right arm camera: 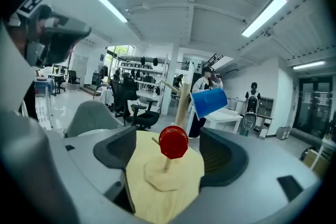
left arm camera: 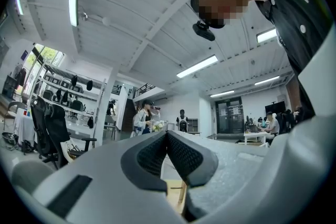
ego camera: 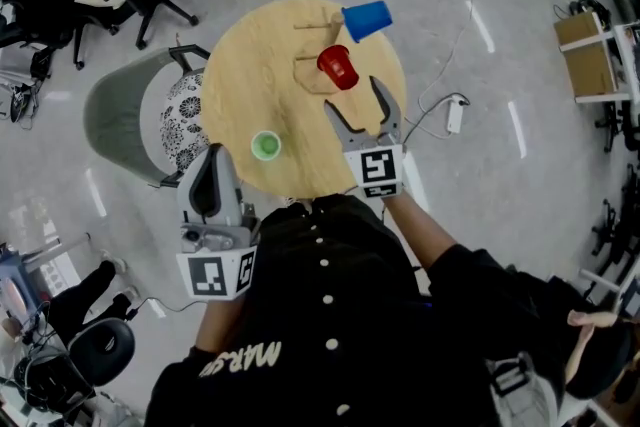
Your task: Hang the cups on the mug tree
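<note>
Right gripper (ego camera: pixel 352 100): jaws wide apart with nothing between the pads. It points at the mug tree (ego camera: pixel 308 73) from the near side and stands just short of it. Straight ahead of the jaws, the red cup (ego camera: pixel 338 67) sits capped over a low peg of the tree, bottom toward the gripper and clear of both pads. Higher on the tree, on its far side, the blue cup (ego camera: pixel 367 19) hangs tilted on an upper peg. Left gripper (ego camera: pixel 213 155): jaws closed together, empty, held at the near edge of the table (ego camera: pixel 250 75) and well apart from the tree. The green cup (ego camera: pixel 265 146) stands mouth up on the table, left of the tree and well apart from it, near the left gripper. Judgement: two cups are hung and the green one is left. It looks like thin, smooth plastic with no handle visible, so probably light, easily tipped and somewhat squashy. Take it across the side wall just below the rim, with a modest squeeze so that it neither buckles nor slips.
</note>
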A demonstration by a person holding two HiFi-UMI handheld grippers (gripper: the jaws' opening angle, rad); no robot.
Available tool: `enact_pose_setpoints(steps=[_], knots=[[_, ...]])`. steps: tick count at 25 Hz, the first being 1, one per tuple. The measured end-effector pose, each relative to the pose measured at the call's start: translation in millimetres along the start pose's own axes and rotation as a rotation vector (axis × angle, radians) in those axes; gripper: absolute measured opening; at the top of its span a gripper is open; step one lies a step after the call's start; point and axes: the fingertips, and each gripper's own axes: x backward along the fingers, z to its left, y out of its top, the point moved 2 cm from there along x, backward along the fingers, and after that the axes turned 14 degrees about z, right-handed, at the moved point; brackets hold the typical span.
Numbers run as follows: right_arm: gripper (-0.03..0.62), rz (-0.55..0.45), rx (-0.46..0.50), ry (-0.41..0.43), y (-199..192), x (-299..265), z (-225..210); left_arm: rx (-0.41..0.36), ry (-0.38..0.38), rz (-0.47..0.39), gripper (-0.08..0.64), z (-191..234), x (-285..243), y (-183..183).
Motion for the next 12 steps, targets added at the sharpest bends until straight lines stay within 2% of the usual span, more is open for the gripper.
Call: enact_pose_setpoints(steps=[9,12], knots=[[0.379,0.048,0.037,0.169,-47,20,71,0.014,0.019,0.01,-0.005,9,-3,-6],[0.392,0.054,0.054,0.28,-59,8,107,0.009,0.037,0.034,-0.005,13,1,-19]])
